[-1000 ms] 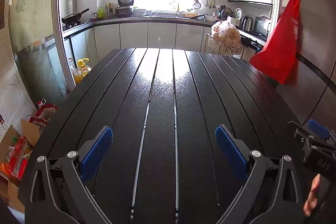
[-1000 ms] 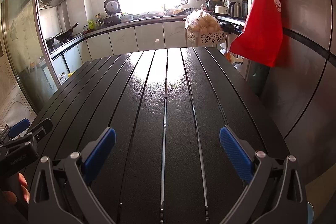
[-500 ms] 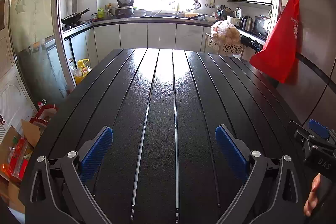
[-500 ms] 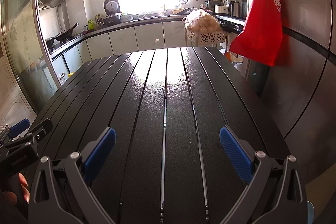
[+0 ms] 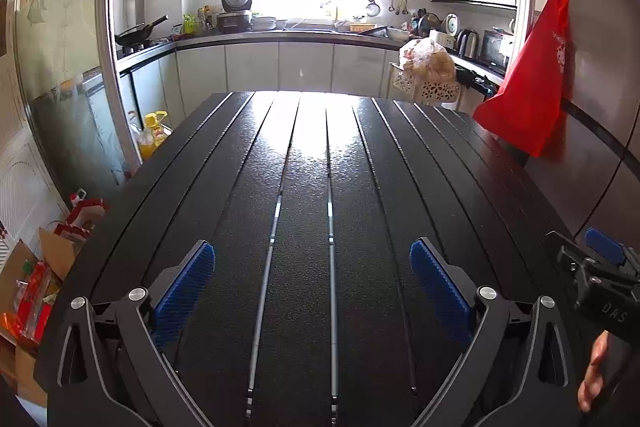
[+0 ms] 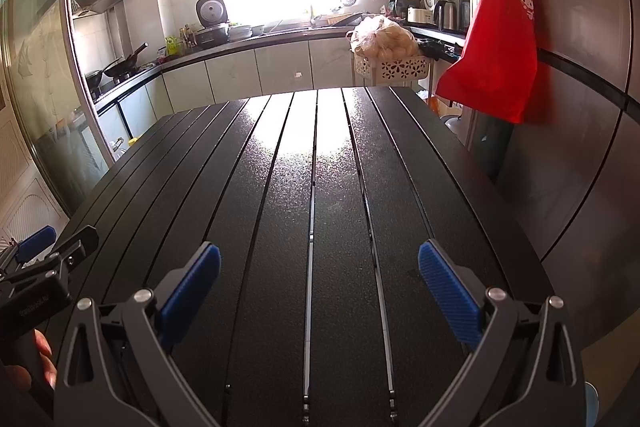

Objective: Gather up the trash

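Leftmost, off the desk (image 5: 304,267) edge on the floor: an open cardboard box (image 5: 28,291) stuffed with red wrappers, likely the nearest thing to trash, though no loose trash shows anywhere on the dark slatted top. Next, left tool (image 5: 312,291) poised low over the near edge, blue pads spread wide, gripping nothing; probably parked level as a ready pose before any reach. Further right, right tool (image 6: 319,287) alongside it, likewise spread wide and empty, aimed down the slats toward the kitchen. Far right, red apron (image 6: 496,39) hanging on the wall, well apart from both. Compared with a second ago, nothing shifted: same poses, same spread, same bare top.
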`<state>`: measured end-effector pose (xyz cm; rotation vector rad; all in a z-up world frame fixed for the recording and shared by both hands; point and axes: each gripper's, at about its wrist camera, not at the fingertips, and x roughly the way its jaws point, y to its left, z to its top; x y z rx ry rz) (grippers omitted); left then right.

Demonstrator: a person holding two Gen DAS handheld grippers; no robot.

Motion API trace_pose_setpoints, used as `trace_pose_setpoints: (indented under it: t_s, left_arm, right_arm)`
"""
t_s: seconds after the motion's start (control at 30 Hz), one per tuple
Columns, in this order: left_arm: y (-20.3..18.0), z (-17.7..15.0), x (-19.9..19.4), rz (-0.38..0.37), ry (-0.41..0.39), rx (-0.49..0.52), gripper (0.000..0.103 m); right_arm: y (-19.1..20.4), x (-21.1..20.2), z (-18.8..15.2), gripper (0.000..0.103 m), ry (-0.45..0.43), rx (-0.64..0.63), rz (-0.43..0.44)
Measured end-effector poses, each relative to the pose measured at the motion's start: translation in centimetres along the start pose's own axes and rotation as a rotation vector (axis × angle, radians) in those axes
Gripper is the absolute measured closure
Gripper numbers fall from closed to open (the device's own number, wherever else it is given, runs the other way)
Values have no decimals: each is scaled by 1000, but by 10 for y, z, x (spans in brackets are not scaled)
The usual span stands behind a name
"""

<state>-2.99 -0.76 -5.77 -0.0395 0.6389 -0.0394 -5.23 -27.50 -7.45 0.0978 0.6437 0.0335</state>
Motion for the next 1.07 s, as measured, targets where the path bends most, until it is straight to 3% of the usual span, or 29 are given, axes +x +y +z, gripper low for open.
trace_pose_setpoints:
  t_s: [0.27,0.4,0.53,0.67,1.07]
  left_arm:
    - [0,7,-11,-31,-25,10,8]
    - [-11,6,-24,11,-82,65,8]
    - [-13,6,-31,-39,-102,49,8]
    - [-11,6,-36,15,-120,18,8]
    - [-7,11,-28,-16,-85,25,8]
  right_arm:
    - [-9,-11,5,4,-41,28,66]
    - [-7,-14,5,4,-57,17,49]
    - [-8,-13,6,4,-55,18,40]
    - [-8,-13,6,4,-54,16,36]
    - [-7,-5,2,4,-25,7,30]
